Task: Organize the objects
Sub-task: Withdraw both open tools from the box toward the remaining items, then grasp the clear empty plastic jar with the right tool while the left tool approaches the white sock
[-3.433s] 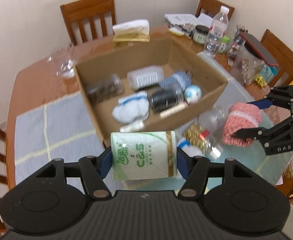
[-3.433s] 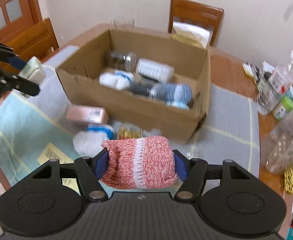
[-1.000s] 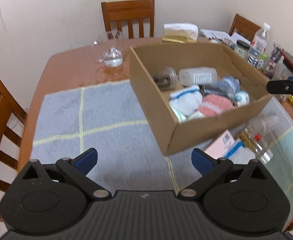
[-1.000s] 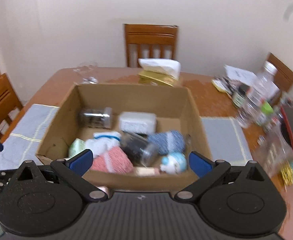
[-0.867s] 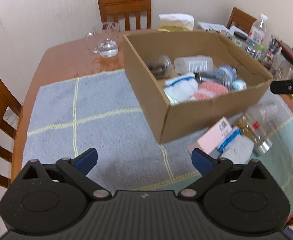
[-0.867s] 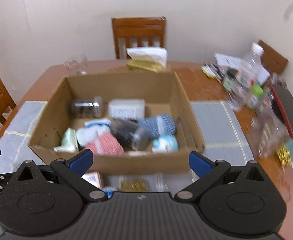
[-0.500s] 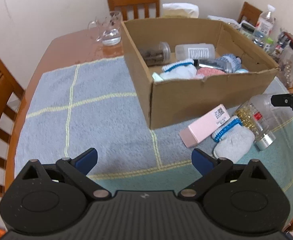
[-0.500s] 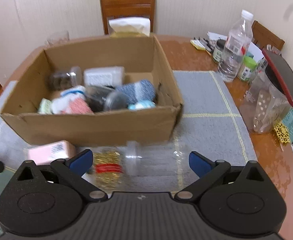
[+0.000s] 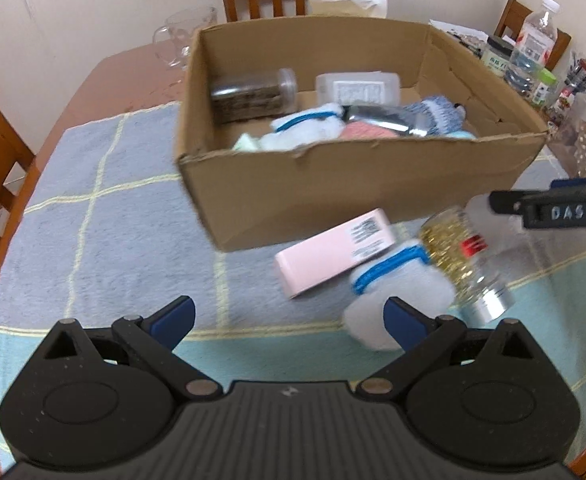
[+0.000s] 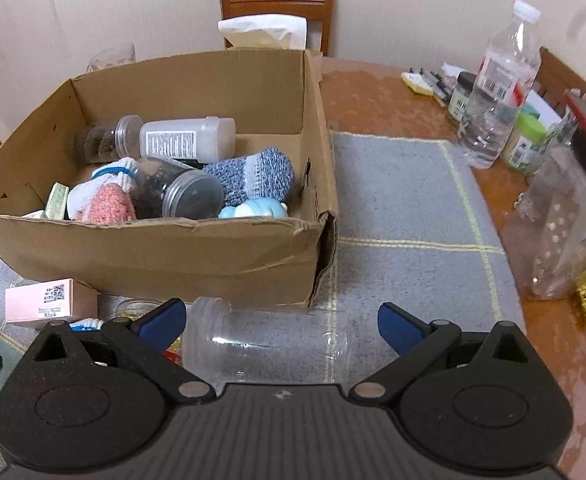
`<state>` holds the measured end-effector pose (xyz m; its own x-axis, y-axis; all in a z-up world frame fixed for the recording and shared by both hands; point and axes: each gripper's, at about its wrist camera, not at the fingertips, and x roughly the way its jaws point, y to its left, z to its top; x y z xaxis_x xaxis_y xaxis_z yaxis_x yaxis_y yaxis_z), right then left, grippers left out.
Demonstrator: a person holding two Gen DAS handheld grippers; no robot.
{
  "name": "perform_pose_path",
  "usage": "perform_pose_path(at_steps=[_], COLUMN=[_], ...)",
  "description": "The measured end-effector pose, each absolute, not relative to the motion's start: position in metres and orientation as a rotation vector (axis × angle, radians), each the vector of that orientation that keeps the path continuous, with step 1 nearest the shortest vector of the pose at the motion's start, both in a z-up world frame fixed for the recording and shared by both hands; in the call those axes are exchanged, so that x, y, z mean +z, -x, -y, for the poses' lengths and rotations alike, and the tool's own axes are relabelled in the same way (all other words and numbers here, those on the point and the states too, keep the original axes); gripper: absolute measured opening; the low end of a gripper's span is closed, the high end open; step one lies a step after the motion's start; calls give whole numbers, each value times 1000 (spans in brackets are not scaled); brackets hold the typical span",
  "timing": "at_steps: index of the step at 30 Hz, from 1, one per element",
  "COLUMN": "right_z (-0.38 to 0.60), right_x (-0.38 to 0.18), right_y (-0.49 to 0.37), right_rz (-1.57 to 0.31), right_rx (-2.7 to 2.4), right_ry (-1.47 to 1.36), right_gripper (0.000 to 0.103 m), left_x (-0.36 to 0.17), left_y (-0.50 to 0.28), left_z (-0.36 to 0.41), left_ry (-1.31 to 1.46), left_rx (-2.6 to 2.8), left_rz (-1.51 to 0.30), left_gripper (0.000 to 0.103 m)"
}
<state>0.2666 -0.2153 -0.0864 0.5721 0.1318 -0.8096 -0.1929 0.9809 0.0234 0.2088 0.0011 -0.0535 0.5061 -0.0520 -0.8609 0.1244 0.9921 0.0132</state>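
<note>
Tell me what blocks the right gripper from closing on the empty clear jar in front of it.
Nothing visible does. The right gripper is open, and the clear jar lies on its side between the jaws, in front of the cardboard box. The gold-filled jar sits just left.

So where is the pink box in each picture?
Left wrist view: the pink box lies right of center on the cloth, in front of the cardboard box, beside the white sock.
Right wrist view: the pink box sits at the far left edge, low down.
Shared landmark: the cardboard box, just behind it in both.
</note>
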Motion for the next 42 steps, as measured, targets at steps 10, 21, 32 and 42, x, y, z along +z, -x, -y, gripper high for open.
perform_pose_path(at_steps=[10,21,32,42], right_z=[226,218,236,246], right_x=[-88,-97,-109,-130], right_y=[-269,-272,-270,-278], right_rz=[-945,-956,-1005,-1074], right_rx=[259,297,262,215], right_ry=[29,112,117,124], right_gripper=[103,103,103,103], left_x=[-72,-91,-81,-92], left_y=[-228,-233,-212,-227], left_z=[35,41,16,36], left_ry=[-8,56,53,40], left_rx=[-92,-86,-140,-146], left_rz=[-1049,-1050,-1077,-1087], left_gripper=[100,101,102,102])
